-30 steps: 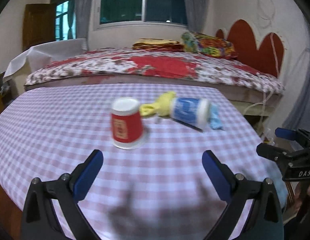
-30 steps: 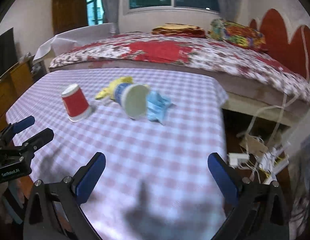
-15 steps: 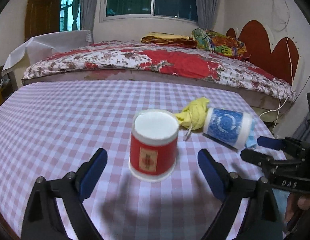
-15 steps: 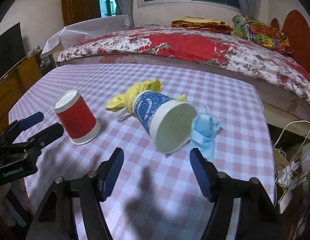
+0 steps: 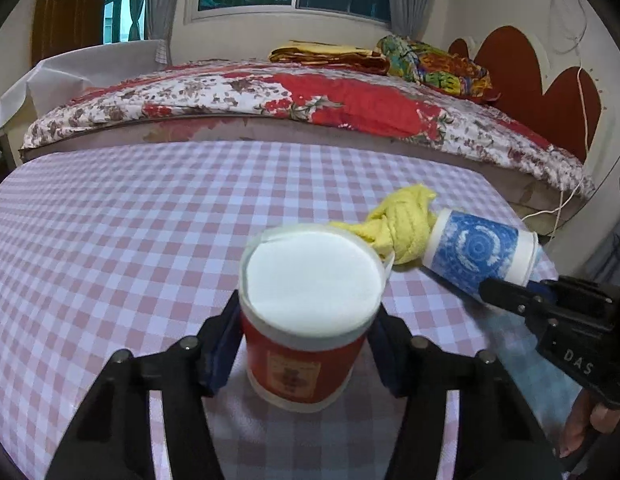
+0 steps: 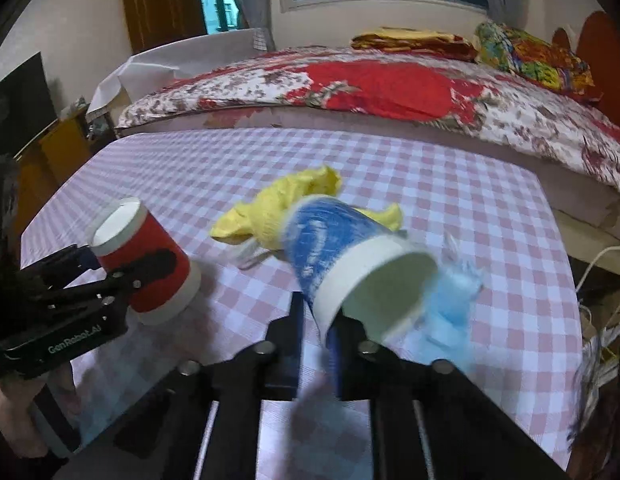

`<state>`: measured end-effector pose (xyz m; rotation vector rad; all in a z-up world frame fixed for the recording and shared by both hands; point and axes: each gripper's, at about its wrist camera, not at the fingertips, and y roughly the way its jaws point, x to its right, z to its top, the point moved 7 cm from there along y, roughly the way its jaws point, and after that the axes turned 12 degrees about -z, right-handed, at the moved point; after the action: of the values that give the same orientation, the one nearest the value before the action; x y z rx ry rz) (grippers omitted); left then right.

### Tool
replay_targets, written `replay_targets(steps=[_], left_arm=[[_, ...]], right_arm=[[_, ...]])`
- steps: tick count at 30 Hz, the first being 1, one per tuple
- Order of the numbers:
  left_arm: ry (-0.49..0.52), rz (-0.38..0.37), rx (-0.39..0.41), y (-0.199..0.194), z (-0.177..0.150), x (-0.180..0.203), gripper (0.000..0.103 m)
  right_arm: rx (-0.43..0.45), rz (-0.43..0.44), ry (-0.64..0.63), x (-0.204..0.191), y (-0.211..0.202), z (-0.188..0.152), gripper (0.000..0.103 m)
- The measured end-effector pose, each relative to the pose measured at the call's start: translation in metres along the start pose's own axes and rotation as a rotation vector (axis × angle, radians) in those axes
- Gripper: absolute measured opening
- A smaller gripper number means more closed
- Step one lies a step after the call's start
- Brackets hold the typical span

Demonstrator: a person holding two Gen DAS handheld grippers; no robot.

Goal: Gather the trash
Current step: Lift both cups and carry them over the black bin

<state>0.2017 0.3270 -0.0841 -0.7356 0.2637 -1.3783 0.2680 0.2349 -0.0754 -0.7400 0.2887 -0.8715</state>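
Observation:
An upside-down red paper cup (image 5: 306, 344) stands on the checked table, and my left gripper (image 5: 304, 342) is shut on its sides; it also shows in the right wrist view (image 6: 150, 260). A blue paper cup (image 6: 349, 256) lies on its side with its mouth toward me. My right gripper (image 6: 314, 332) is shut on its rim; this cup shows in the left wrist view (image 5: 477, 252) too. A crumpled yellow cloth (image 6: 286, 204) lies behind the blue cup. A blue face mask (image 6: 453, 304) lies right of the cup's mouth.
The table has a pink and white checked cloth (image 5: 130, 220). A bed with a red flowered cover (image 5: 310, 96) stands right behind it. Cables and clutter (image 6: 601, 320) lie on the floor off the table's right edge.
Both grippers moved forward and closed: the left one onto the red cup, the right one onto the rim of the blue cup, which has tilted up a little.

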Motion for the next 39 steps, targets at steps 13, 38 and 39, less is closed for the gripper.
replay_targets(steps=[13, 38, 39], left_arm=[[0.033, 0.011, 0.041, -0.044, -0.013, 0.021, 0.058], [0.164, -0.116, 0.078, -0.090, -0.024, 0.128, 0.058], [0.172, -0.123, 0.078, -0.090, -0.025, 0.134, 0.058]], right_arm=[[0.082, 0.025, -0.024, -0.016, -0.041, 0.003, 0.003], [0.228, -0.109, 0.084, 0.055, -0.191, -0.051, 0.003], [0.229, -0.115, 0.091, 0.059, -0.194, -0.053, 0.003]])
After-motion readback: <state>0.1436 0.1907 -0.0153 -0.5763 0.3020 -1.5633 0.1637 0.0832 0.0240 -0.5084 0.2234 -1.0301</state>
